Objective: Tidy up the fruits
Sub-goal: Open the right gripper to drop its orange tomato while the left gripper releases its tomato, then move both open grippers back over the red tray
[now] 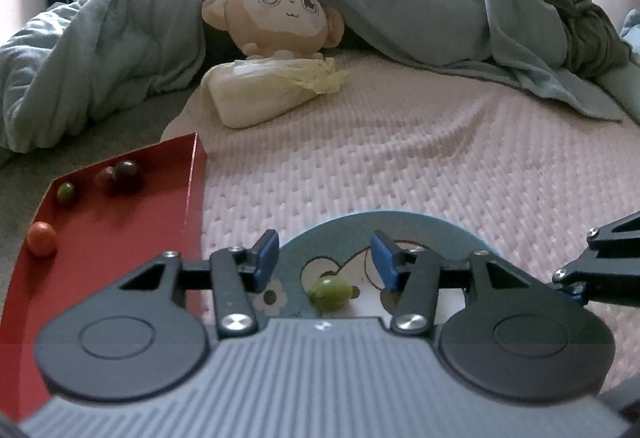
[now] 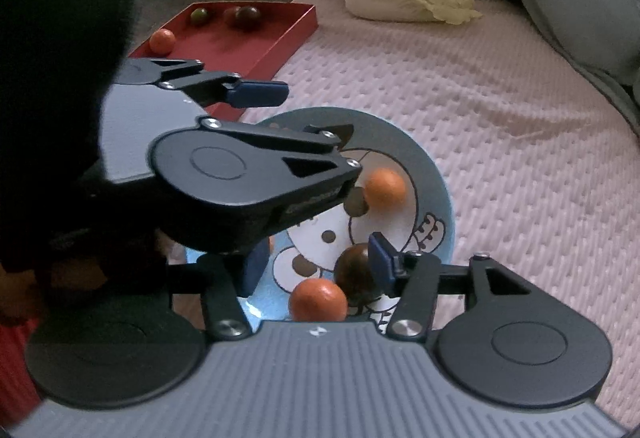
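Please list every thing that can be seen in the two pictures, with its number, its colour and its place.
red tray: one, red, left on the bed; holds four small fruits.
plate: one, blue rim with cartoon, under both grippers.
orange fruits: two, on the plate.
dark fruit: one, brown, on the plate.
green fruit: one, on the plate.
cabbage: one, pale, behind.
plush toy: one, beige, under the blanket.
blanket: one, grey-blue.
left gripper: open.
right gripper: open.
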Available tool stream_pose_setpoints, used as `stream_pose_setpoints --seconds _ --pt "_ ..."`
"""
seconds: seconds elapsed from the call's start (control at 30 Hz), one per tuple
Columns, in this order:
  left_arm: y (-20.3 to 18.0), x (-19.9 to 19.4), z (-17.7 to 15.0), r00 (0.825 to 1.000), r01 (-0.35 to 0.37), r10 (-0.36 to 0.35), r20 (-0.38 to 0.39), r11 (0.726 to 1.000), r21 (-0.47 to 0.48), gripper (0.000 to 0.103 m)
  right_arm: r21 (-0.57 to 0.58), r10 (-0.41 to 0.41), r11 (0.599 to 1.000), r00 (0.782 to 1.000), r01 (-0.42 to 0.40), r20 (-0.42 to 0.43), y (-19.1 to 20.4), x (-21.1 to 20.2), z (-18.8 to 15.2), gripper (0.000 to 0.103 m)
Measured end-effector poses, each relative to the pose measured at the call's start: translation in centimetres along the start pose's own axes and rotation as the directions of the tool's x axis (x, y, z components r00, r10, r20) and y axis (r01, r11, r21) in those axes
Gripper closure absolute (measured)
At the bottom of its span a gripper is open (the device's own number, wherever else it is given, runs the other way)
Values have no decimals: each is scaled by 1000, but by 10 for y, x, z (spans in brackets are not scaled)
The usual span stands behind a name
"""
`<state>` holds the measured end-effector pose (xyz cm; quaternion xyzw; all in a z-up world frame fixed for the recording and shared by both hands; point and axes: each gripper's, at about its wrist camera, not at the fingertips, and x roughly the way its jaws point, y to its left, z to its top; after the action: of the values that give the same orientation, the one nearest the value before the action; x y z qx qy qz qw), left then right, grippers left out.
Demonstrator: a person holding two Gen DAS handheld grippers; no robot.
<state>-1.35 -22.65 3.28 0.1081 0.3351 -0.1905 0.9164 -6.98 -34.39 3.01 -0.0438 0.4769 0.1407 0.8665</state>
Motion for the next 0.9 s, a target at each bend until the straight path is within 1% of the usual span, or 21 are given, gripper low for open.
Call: stream_pose_setpoints --seconds 0.1,0.47,0.7,0.9 --pt "2 -3 1 1000 1 -1 9 1000 -5 48 6 -11 1000 1000 11 10 -1 -1 2 38" --pt "19 -13 6 999 9 -8 41 999 -42 48 14 -39 999 999 38 31 2 2 11 37" --pt "36 -20 10 998 9 -4 65 997 -70 48 -1 -41 999 998 42 46 14 6 23 37" --pt "53 -25 11 997 -13 20 79 996 -94 48 -17 -29 999 998 30 59 27 12 36 37"
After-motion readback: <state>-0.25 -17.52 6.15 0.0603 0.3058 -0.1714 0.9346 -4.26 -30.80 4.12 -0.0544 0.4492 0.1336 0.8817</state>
